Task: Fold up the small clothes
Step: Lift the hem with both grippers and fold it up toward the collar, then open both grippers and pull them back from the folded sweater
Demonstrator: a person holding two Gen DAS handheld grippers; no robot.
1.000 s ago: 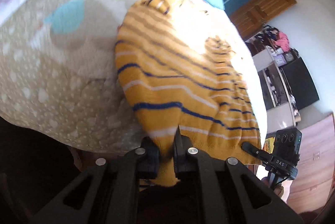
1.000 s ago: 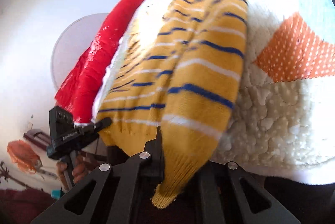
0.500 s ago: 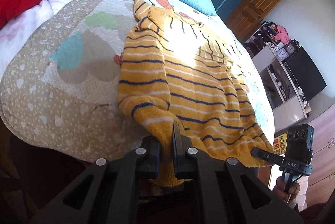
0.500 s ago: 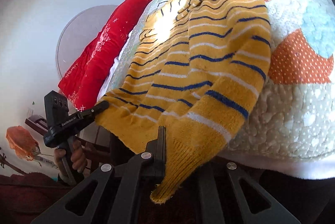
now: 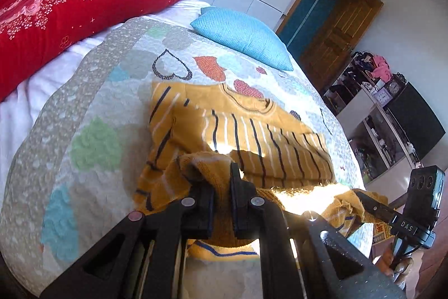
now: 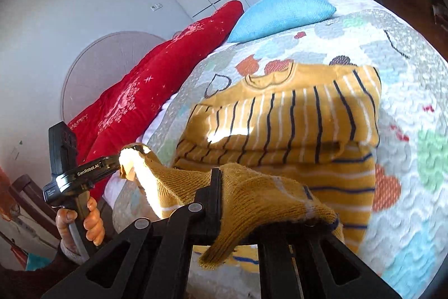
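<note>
A small yellow sweater [image 5: 252, 142] with navy and white stripes lies on the patterned quilt [image 5: 92, 108], collar at the far side, sleeves folded across the chest. My left gripper [image 5: 221, 181] is shut on the sweater's bottom hem at its left corner and holds it lifted above the quilt. My right gripper [image 6: 240, 187] is shut on the hem at the right corner, the knit draped over its right finger. The sweater also shows in the right wrist view [image 6: 294, 117]. Each gripper shows in the other's view, the right one [image 5: 372, 206] and the left one [image 6: 117, 162], both pinching the raised hem.
A red duvet [image 5: 56, 8] and a blue pillow [image 5: 243, 36] lie at the head of the bed. A wooden door [image 5: 336, 33] and cluttered shelves [image 5: 378, 103] stand to the right. The bed's near edge is just below the grippers.
Both grippers have lifted the sweater's bottom hem off the bed edge and carried it up and forward toward the collar. The lower body of the sweater now hangs raised between them.
</note>
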